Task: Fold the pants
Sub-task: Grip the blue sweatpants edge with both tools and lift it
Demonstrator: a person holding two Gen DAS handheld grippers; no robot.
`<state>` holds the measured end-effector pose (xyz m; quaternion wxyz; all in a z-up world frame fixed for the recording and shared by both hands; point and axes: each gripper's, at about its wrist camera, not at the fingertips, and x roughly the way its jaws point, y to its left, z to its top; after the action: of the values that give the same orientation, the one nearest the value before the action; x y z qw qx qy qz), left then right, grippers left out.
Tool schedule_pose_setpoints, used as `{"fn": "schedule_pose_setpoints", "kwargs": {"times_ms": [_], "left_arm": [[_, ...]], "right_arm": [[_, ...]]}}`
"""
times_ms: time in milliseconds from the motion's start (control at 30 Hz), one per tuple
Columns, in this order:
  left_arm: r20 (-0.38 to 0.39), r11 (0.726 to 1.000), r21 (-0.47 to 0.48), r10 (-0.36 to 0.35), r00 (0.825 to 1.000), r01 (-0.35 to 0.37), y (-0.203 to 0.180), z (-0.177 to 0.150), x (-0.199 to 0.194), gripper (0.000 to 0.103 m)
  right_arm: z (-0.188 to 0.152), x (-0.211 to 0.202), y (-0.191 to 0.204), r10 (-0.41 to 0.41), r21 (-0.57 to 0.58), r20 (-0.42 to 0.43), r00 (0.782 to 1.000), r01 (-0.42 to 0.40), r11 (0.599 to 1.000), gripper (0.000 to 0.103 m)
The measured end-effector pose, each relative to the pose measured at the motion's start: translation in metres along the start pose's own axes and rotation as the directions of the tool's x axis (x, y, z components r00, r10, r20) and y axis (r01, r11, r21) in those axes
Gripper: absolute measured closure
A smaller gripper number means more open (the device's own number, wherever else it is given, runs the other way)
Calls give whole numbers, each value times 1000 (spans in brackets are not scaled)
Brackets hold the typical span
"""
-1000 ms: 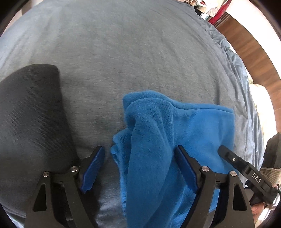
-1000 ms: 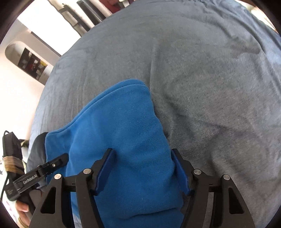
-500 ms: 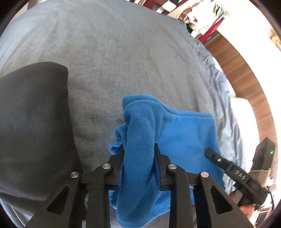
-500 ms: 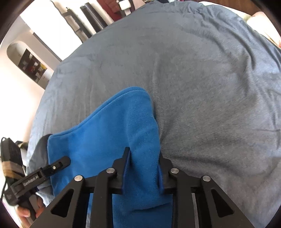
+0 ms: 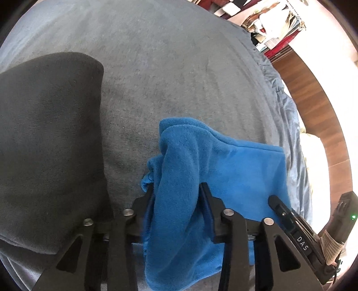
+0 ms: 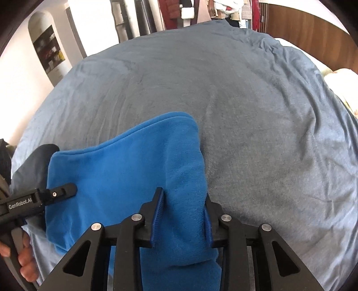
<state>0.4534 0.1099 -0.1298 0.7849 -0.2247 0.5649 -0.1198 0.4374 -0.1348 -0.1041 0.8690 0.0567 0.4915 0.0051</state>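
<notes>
a grey-blue bedspread [image 6: 257, 125] covers the bed, creased toward its far edge. a dark grey folded cloth [image 5: 47, 143] lies on it at the left. beyond the bed stand a wooden wall panel [image 6: 308, 33], hanging clothes [image 6: 179, 11] and an arched wall niche [image 6: 47, 49] holding small items.
</notes>
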Motion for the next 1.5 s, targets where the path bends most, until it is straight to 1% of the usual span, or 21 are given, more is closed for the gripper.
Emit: {"fn": "schedule_pose_setpoints", "kwargs": {"times_ms": [33, 67, 133, 167, 200, 233, 300, 400, 500, 600, 633, 767, 933, 1033, 1233, 1333, 1467, 1500], "left_arm": [[-2, 1000, -2, 8, 1000, -8, 0, 0, 3, 57], [-6, 1000, -4, 20, 1000, -20, 0, 1, 6, 52], [-14, 1000, -16, 26, 1000, -26, 1, 2, 12, 49], [-13, 1000, -20, 22, 1000, -22, 2, 2, 13, 51], [-10, 1000, -27, -2, 1000, 1, 2, 2, 14, 64], [-9, 999, -33, -21, 1000, 21, 2, 1, 13, 64], [0, 999, -42, -34, 999, 34, 1, -1, 9, 71], [24, 998, -33, -58, 998, 59, -3, -6, -5, 75], [54, 999, 15, -51, 997, 51, -16, -16, -23, 77], [83, 997, 53, -56, 995, 52, -27, -23, -39, 78], [90, 997, 59, -63, 994, 58, -29, -24, -44, 78], [121, 995, 68, -77, 990, 69, -33, -25, -64, 78], [165, 993, 63, -106, 981, 97, -31, -24, -94, 78], [203, 993, 65, -114, 972, 103, -27, -21, -118, 78], [271, 994, 54, -105, 957, 94, -13, -13, -169, 78], [308, 997, 36, -80, 948, 73, 4, -10, -198, 78], [347, 1000, 1, -25, 938, 26, 33, -7, -230, 78], [356, 1000, -14, -4, 935, 10, 44, -6, -239, 78]], "right_arm": [[0, 0, 0, -2, 3, 4, 1000, 2, 1000, 69], [0, -1, 0, -8, 3, 8, 1000, 8, 1000, 69], [-1, 0, 4, -28, -15, 19, 999, 29, 999, 69], [-1, 0, 6, -38, -28, 22, 999, 38, 999, 69], [-2, 0, 9, -48, -43, 28, 998, 50, 998, 69], [-3, -1, 11, -56, -51, 32, 998, 58, 997, 69], [-3, -1, 13, -59, -55, 34, 998, 61, 997, 69], [-5, -9, 16, -76, -72, 59, 995, 80, 994, 70], [-9, -19, 18, -103, -91, 79, 992, 110, 990, 72], [-14, -30, 19, -119, -101, 105, 987, 130, 986, 78], [-15, -33, 19, -117, -102, 111, 987, 129, 986, 83], [-14, -45, 16, -93, -96, 122, 988, 105, 990, 87], [-5, -71, 19, -59, -90, 168, 984, 75, 993, 87], [1, -87, 27, -41, -105, 201, 979, 63, 992, 87], [17, -117, 53, 12, -141, 256, 966, 25, 990, 87], [22, -127, 76, 49, -160, 277, 960, -4, 987, 87], [29, -132, 111, 110, -198, 291, 950, -53, 979, 87], [31, -133, 124, 134, -212, 292, 947, -73, 975, 87]]}}
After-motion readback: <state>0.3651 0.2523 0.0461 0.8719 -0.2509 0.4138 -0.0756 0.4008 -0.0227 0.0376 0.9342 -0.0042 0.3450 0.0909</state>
